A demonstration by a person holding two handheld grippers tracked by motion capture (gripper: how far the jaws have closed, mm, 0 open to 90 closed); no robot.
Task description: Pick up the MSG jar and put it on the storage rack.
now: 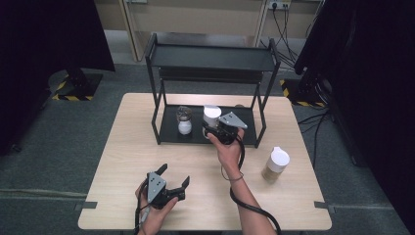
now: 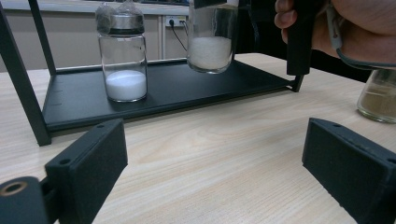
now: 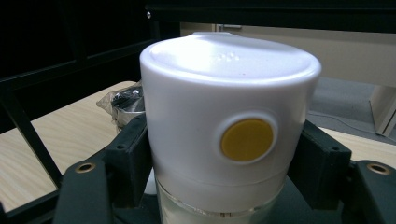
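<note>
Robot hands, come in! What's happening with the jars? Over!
Right gripper shut on white-capped jar, above rack's bottom shelf. Left gripper open, idle. Glass shaker close beside.

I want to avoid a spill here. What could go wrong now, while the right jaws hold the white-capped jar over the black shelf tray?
1. The right gripper grips the white-capped jar by its cap, not the glass; the cap might loosen or slip.
2. The jar hangs just above the tray; released early, it may drop and tip.
3. The small jar stands close beside it; a sideways move could knock it.
</note>
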